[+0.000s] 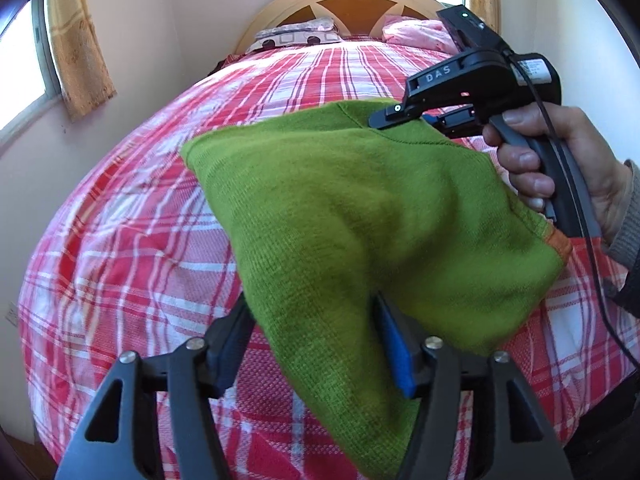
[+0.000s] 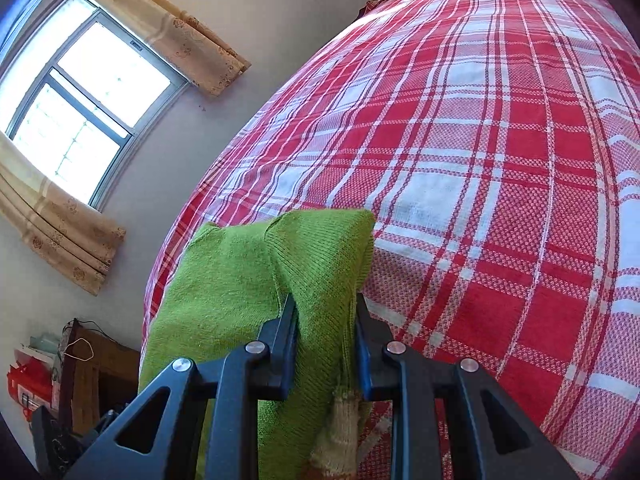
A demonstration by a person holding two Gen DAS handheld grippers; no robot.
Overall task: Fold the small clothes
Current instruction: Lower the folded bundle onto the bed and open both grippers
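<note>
1. Nearest, the left gripper (image 1: 316,344) stands wide; the green knit garment (image 1: 360,216) lies between its pads, apparently not pinched, probably let go to settle the fold.
2. The right gripper (image 2: 326,336) clamps the garment's far right edge, keeping it over the plaid bedspread (image 1: 132,240).
3. The knit looks thick, doubled, with orange trim.

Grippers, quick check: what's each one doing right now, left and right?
Left gripper: open, the green knit garment lies between the fingers, not pinched.
Right gripper: shut on the green knit garment, holding it above the plaid bedspread.
</note>
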